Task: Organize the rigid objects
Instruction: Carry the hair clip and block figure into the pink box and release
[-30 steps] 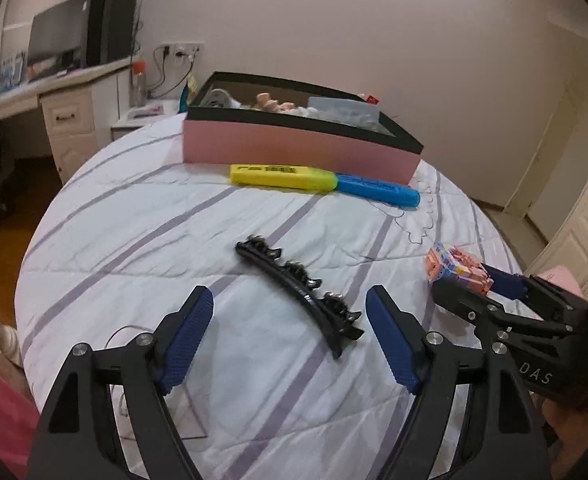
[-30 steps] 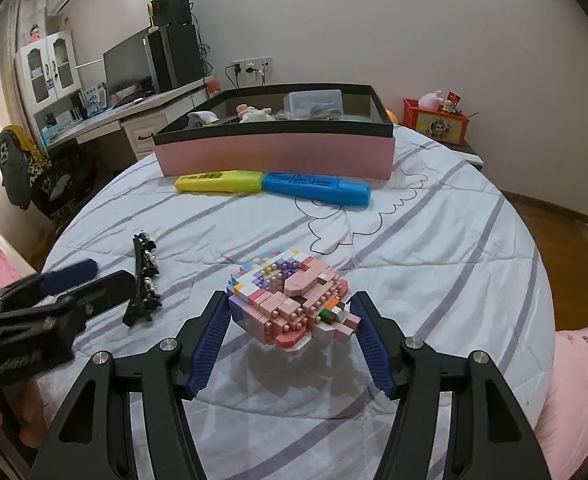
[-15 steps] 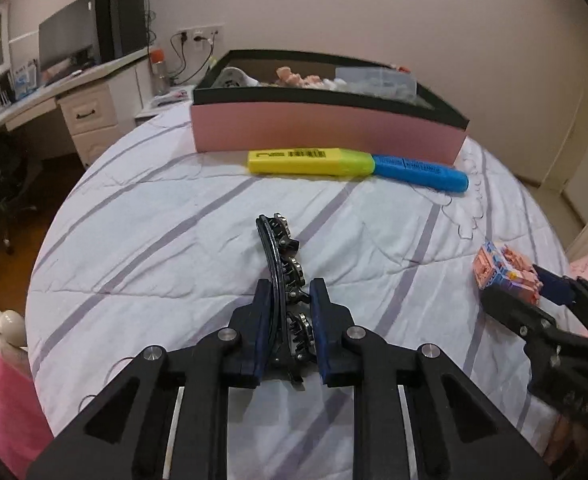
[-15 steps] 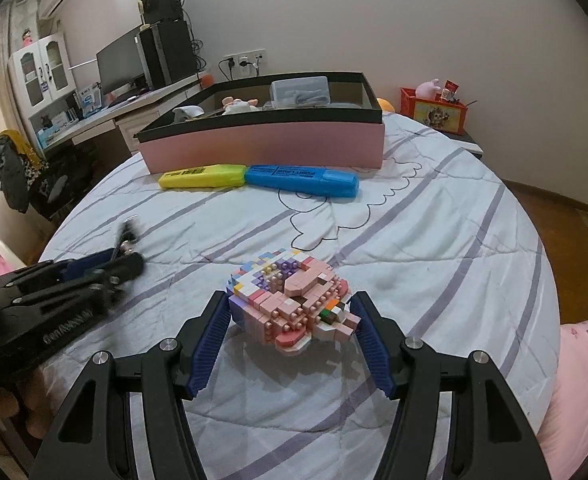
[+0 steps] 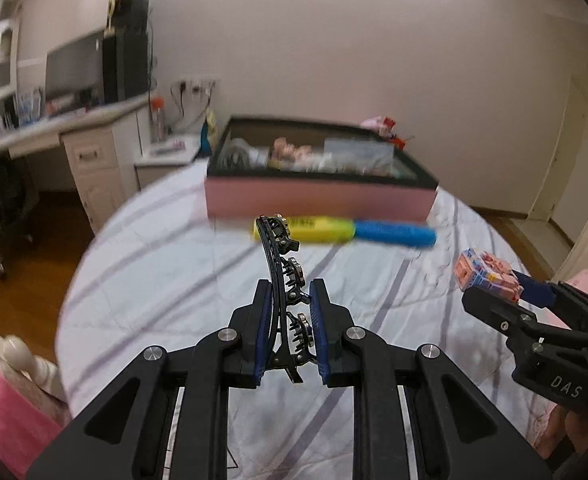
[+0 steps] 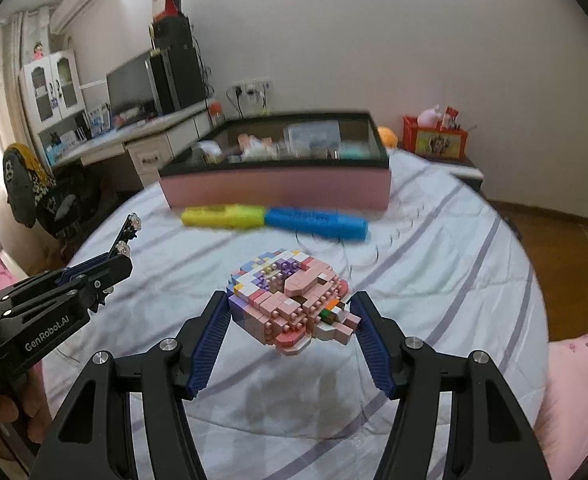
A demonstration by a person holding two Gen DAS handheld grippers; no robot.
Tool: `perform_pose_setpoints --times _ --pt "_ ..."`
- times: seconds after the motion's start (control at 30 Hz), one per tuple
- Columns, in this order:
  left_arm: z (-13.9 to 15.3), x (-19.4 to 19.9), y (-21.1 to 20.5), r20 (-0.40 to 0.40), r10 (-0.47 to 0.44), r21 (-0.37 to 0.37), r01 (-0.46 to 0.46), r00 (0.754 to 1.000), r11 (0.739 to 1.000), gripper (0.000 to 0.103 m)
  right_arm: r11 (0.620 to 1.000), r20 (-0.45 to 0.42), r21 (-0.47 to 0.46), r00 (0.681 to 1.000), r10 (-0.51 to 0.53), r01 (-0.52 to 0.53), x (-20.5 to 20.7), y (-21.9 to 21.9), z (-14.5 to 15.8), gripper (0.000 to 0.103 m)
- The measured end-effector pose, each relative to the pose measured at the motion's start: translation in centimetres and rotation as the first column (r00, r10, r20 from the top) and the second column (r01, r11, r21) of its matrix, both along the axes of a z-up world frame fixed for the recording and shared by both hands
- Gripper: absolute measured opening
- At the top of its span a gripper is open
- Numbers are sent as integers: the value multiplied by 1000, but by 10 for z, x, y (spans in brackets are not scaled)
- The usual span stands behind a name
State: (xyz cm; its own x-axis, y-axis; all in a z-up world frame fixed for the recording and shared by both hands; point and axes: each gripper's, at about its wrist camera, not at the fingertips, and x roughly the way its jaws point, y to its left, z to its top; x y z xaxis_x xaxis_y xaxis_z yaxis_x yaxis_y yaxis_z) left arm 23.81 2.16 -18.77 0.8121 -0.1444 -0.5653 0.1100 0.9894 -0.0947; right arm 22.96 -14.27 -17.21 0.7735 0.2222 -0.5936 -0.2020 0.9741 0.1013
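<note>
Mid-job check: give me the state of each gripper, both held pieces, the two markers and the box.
left gripper: shut on hair clip
hair clip: held, off the bed
right gripper: shut on brick model
brick model: held, off the bed
yellow marker: lying on bed
blue marker: lying on bed
box: open-topped, holds items

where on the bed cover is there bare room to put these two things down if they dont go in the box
Bare cover lies between the markers and both grippers, and along the near left edge beside the left gripper holding the hair clip. The right side past the block toy looks free too. It is crowded against the pink box, where the yellow marker and blue marker lie.
</note>
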Motion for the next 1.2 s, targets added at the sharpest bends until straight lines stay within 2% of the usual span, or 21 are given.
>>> perform_pose_setpoints --times 0.07,0.27,0.5,0.63,0.73,0.97,1.07,1.2 --pt "15 -6 -7 47 -2 34 0 999 999 19 1000 37 3 999 -7 7 -4 0 11 64" --pt "62 -26 -23 198 -14 76 -2 980 997 19 1000 161 12 987 -13 11 -22 4 55 64" --pt "105 -41 -27 319 -14 73 -10 948 997 19 1000 294 13 956 -27 24 -40 8 102 64" --pt "124 -45 -27 369 -21 68 -5 929 998 19 1000 335 14 942 -27 23 -44 11 118 64" --pt "131 -41 -27 388 -21 76 -10 921 997 19 1000 359 9 933 -26 25 -44 15 126 64" --pt "132 -23 -29 387 -29 97 -10 921 995 19 1000 369 5 929 -21 20 -27 21 131 64" --pt "128 -1 -30 369 -36 110 -6 929 994 19 1000 361 0 932 -23 25 -11 20 129 64" --pt "118 44 -32 324 -55 120 16 945 993 19 999 324 -19 946 -22 29 31 19 120 64"
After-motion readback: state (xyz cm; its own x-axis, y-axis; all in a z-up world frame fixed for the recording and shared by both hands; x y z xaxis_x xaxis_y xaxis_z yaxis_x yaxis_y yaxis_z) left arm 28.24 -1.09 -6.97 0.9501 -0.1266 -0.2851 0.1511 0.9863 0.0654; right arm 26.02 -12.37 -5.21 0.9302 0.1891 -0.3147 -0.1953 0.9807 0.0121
